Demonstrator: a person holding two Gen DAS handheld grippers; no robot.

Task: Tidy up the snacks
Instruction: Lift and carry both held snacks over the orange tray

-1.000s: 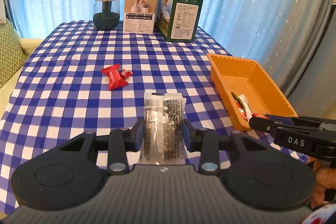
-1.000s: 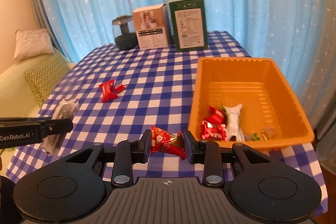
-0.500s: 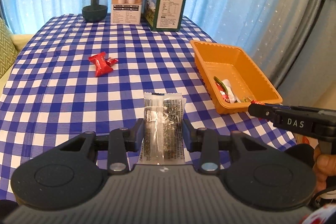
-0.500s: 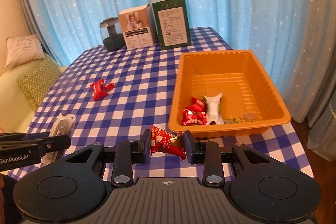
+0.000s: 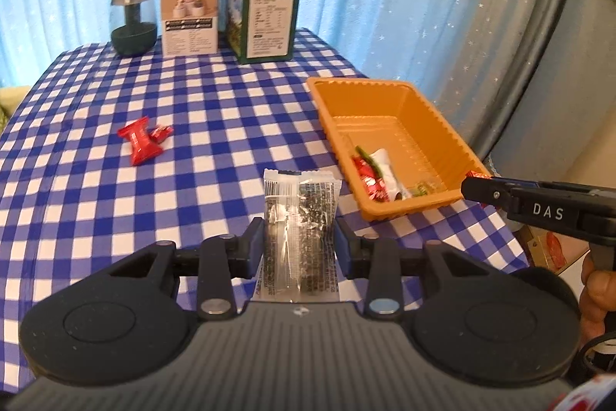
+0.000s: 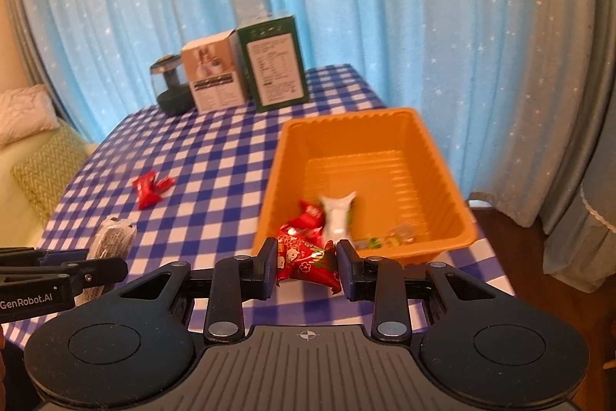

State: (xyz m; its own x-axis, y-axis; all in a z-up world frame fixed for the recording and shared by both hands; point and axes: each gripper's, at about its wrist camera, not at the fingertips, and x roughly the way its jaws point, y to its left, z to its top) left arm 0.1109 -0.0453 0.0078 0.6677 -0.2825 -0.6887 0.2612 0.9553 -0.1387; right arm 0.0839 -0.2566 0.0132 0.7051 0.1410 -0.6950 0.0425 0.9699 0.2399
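Carrying two snacks, we pinch a clear packet (image 5: pixel 301 218) in the left gripper (image 5: pixel 300 249) and a red candy (image 6: pixel 308 262) in the right gripper (image 6: pixel 307 266), both short of the orange tray (image 5: pixel 454 137). Letting go early would drop them on the worktop (image 5: pixel 215 126).

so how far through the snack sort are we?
Partway. Done: several wrapped snacks already lie in the orange tray. In hand: left tongs grip a clear dark-filled packet; right tongs grip a red candy near the tray's front rim. Left: the red wrappers on the checked cloth.
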